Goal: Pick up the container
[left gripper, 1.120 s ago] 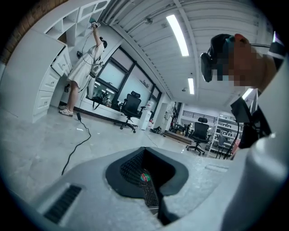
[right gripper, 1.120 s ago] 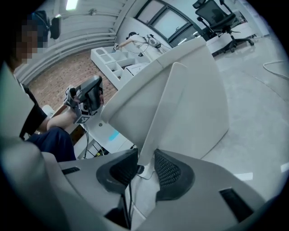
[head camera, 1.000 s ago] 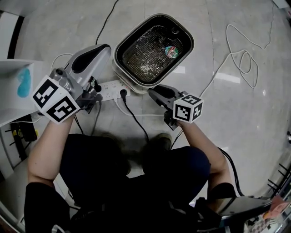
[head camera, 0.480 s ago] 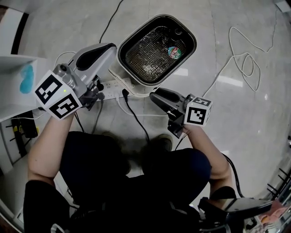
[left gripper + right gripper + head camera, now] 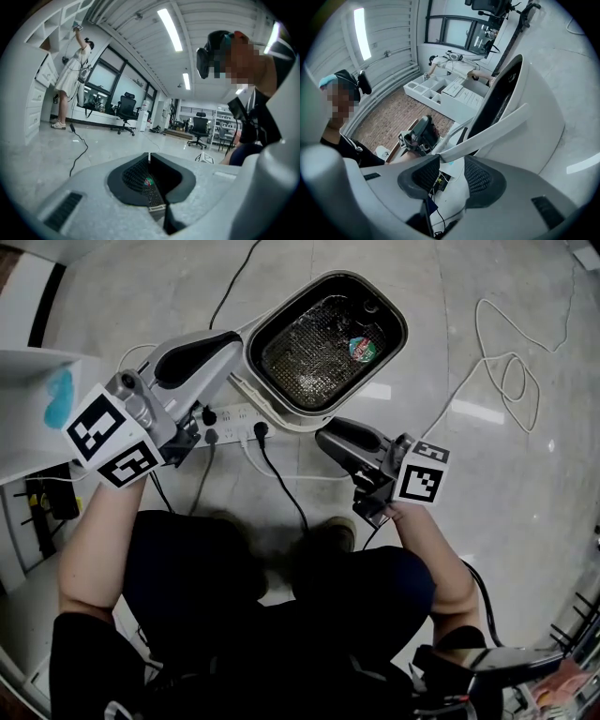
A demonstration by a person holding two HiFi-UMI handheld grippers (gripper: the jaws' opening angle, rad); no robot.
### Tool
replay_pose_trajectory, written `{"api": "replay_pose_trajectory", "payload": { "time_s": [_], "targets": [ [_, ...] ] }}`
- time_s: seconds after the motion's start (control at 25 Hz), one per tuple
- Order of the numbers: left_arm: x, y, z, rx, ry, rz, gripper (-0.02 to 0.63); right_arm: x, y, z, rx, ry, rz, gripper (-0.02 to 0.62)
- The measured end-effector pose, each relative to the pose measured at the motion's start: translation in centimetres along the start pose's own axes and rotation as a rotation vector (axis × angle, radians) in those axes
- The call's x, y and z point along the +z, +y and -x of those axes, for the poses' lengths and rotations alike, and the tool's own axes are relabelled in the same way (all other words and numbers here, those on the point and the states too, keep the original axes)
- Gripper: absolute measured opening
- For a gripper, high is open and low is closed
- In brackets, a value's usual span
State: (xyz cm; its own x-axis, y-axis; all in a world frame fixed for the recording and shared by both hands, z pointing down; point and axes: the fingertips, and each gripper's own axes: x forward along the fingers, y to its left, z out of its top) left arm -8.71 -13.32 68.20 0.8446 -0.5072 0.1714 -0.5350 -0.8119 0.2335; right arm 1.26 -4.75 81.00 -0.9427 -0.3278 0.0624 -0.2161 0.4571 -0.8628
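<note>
The container (image 5: 281, 407) is a white rectangular pot with a dark mesh-lined inside and a red-green sticker (image 5: 361, 348). It hangs tilted above the floor. My left gripper (image 5: 239, 341) is shut on its left end. In the left gripper view, only a thin strip of mesh and the sticker (image 5: 148, 182) show between the closed pads of the left gripper (image 5: 150, 159). My right gripper (image 5: 323, 435) hovers just below the container's near side. Its jaws have just been opening. In the right gripper view the container (image 5: 525, 117) fills the right side. A white bar from it crosses just ahead of the right gripper (image 5: 452, 166), not pressed by the pads.
A white power strip (image 5: 234, 416) with black plugs lies on the floor under the container's near-left corner. A black cable (image 5: 281, 484) runs toward me, and a white cord (image 5: 506, 362) loops at the right. A white shelf unit (image 5: 28, 418) stands at the left.
The container and left gripper have shifted slightly up and right in the head view. The right gripper has drawn back from the container's near edge toward the right, with its jaws wider apart.
</note>
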Motion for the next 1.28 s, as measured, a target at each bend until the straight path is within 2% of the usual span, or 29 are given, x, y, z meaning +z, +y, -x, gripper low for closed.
{"api": "replay_pose_trajectory", "payload": {
  "time_s": [0.08,0.16,0.2,0.28,0.4,0.44,0.56,0.6,0.64,0.76,0.88,0.96,1.04,1.12,1.28],
  "targets": [
    [-0.2,-0.7,0.1,-0.023,0.034,-0.053,0.011,0.6,0.4,0.2,0.0,-0.012,0.017,0.147],
    [-0.4,-1.8,0.2,-0.079,0.078,-0.09,0.018,1.0,0.7,0.4,-0.005,-0.012,0.05,0.146],
    [-0.5,-2.3,0.2,-0.103,0.103,-0.121,0.049,1.1,0.7,0.4,-0.009,-0.008,0.066,0.146],
    [-0.6,-3.1,0.0,-0.131,0.154,-0.214,0.172,1.3,0.9,0.5,-0.013,-0.005,0.081,0.146],
    [-1.6,-3.5,0.0,-0.141,0.274,-0.379,0.212,1.9,1.2,0.7,-0.013,-0.023,0.084,0.146],
    [-2.0,-3.5,-0.1,-0.144,0.309,-0.404,0.227,2.3,1.3,0.8,-0.021,-0.031,0.097,0.146],
    [-2.1,-3.4,-0.8,-0.167,0.344,-0.374,0.286,3.6,1.3,1.3,-0.057,-0.058,0.159,0.114],
    [-2.1,-3.0,-1.2,-0.169,0.357,-0.387,0.3,4.0,1.2,1.5,-0.061,-0.065,0.169,0.112],
    [-2.3,-2.6,-1.6,-0.163,0.381,-0.428,0.302,4.3,1.2,1.6,-0.061,-0.069,0.173,0.11],
    [-2.4,-2.0,-3.8,-0.152,0.417,-0.64,0.302,4.9,1.0,2.1,-0.075,-0.08,0.176,0.104],
    [-1.3,-2.3,-6.1,-0.223,0.433,-0.818,0.302,6.0,0.5,2.9,-0.1,-0.11,0.175,0.104],
    [-1.8,-2.1,-7.3,-0.265,0.517,-0.958,0.302,6.5,0.3,3.2,-0.108,-0.111,0.19,0.104],
    [-3.1,-1.6,-8.3,-0.288,0.613,-1.064,0.302,6.8,0.1,3.4,-0.109,-0.109,0.193,0.104],
    [-3.7,-1.6,-9.5,-0.307,0.652,-1.107,0.302,7.2,0.0,3.8,-0.115,-0.112,0.192,0.104],
    [-3.0,-1.2,-11.9,-0.335,0.671,-1.128,0.302,8.5,-0.9,4.7,-0.154,-0.145,0.188,0.104]
  ]
}}
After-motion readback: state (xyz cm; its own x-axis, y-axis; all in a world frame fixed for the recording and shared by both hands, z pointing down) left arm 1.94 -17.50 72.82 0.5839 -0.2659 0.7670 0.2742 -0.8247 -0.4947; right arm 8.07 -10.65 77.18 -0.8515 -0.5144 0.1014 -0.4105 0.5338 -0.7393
